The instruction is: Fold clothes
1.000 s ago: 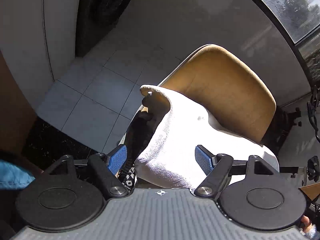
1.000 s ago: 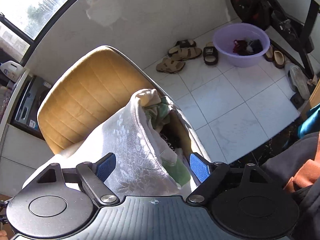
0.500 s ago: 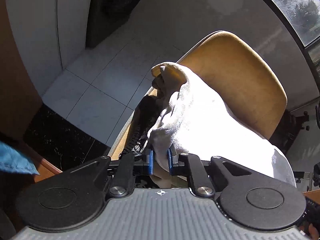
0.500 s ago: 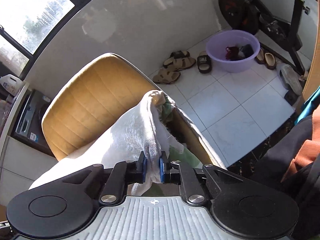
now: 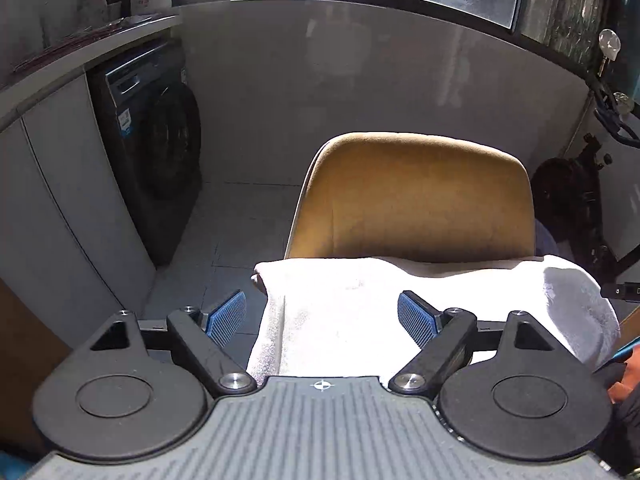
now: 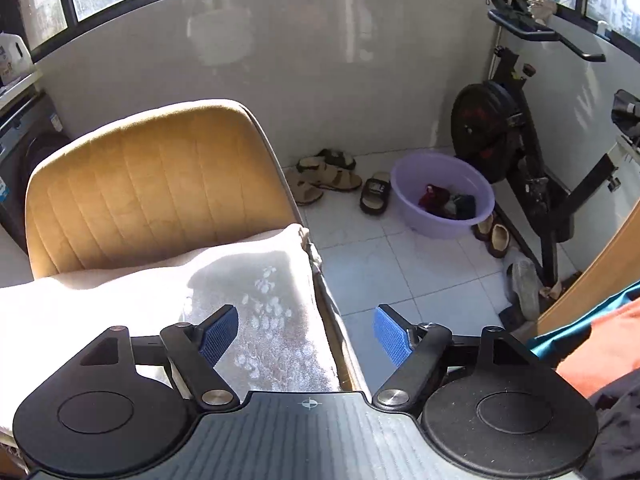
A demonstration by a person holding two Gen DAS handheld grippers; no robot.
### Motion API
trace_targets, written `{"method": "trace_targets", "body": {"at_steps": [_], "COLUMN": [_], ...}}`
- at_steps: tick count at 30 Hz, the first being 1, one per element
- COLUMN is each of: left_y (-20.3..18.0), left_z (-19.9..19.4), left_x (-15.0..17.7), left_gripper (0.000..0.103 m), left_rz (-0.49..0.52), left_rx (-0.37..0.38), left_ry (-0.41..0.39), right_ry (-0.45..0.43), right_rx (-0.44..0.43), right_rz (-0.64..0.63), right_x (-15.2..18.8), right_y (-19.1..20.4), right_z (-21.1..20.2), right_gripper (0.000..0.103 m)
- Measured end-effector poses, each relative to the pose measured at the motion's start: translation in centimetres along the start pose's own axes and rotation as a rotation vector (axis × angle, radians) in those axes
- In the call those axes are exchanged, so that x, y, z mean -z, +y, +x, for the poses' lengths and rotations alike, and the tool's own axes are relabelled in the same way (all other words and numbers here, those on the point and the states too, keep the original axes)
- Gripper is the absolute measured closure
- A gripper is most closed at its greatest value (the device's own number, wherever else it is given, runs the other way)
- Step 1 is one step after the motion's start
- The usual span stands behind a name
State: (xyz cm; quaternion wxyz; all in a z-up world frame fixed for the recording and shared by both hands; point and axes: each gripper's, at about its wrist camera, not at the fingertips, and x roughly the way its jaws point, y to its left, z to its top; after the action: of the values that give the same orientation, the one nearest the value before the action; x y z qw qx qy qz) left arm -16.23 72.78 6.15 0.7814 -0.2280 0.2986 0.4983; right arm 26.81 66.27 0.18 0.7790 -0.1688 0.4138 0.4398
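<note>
My left fingers [image 5: 322,318] stand wide apart with nothing between the blue ribbed pads [image 5: 226,315] but air and cloth below. The white terry towel [image 5: 344,312] lies spread flat over the seat of the mustard-yellow padded chair [image 5: 416,196]; its left edge falls just inside my left pad, and my right pad sits over its sunlit middle.

My right fingers [image 6: 306,334] are open as well — the left pad hangs over the towel's [image 6: 256,304] right part, where a faint raised flower pattern shows, and the right pad [image 6: 390,338] hangs past the chair's [image 6: 152,184] edge, above the white tiled floor [image 6: 400,272]. The towel's right edge runs along the seat rim between my two pads.

Ahead of the right fingers, on the floor, stands a lilac plastic basin [image 6: 442,194] holding dark clothes, with brown sandals [image 6: 328,176] beside it.
</note>
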Motion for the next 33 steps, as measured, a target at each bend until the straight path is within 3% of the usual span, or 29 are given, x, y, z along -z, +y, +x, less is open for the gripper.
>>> {"method": "trace_targets", "body": {"at_steps": [4, 7, 10, 14, 18, 23, 28, 33], "left_y": [-3.3, -3.7, -2.8, -1.3, -0.7, -0.8, -0.4, -1.2], "left_z": [4.7, 7.9, 10.3, 11.5, 12.1, 10.2, 6.6, 3.0], "left_x": [0.1, 1.3, 3.4, 4.8, 4.8, 4.3, 4.2, 3.8], "left_gripper": [0.015, 0.015, 0.015, 0.001, 0.000, 0.000, 0.000, 0.000], "left_rz": [0.134, 0.205, 0.186, 0.123, 0.082, 0.096, -0.010, 0.001], "left_rx": [0.014, 0.001, 0.031, 0.031, 0.022, -0.015, -0.021, -0.032], "left_ry": [0.034, 0.117, 0.241, 0.282, 0.297, 0.275, 0.243, 0.203], "right_ry": [0.051, 0.090, 0.129, 0.173, 0.167, 0.133, 0.057, -0.011], "right_rx": [-0.018, -0.031, -0.044, -0.060, -0.051, -0.019, -0.042, -0.067], "right_rz": [0.007, 0.013, 0.018, 0.024, 0.010, 0.024, 0.055, 0.098], "right_x": [0.7, 1.2, 1.7, 2.3, 2.5, 2.2, 3.1, 4.6], "right_y": [0.8, 1.5, 2.1, 2.7, 2.7, 3.5, 3.8, 3.9], "right_z": [2.9, 5.0, 7.2, 9.6, 9.5, 6.9, 1.4, -5.1], "right_gripper": [0.025, 0.019, 0.014, 0.012, 0.007, 0.007, 0.004, 0.001]}}
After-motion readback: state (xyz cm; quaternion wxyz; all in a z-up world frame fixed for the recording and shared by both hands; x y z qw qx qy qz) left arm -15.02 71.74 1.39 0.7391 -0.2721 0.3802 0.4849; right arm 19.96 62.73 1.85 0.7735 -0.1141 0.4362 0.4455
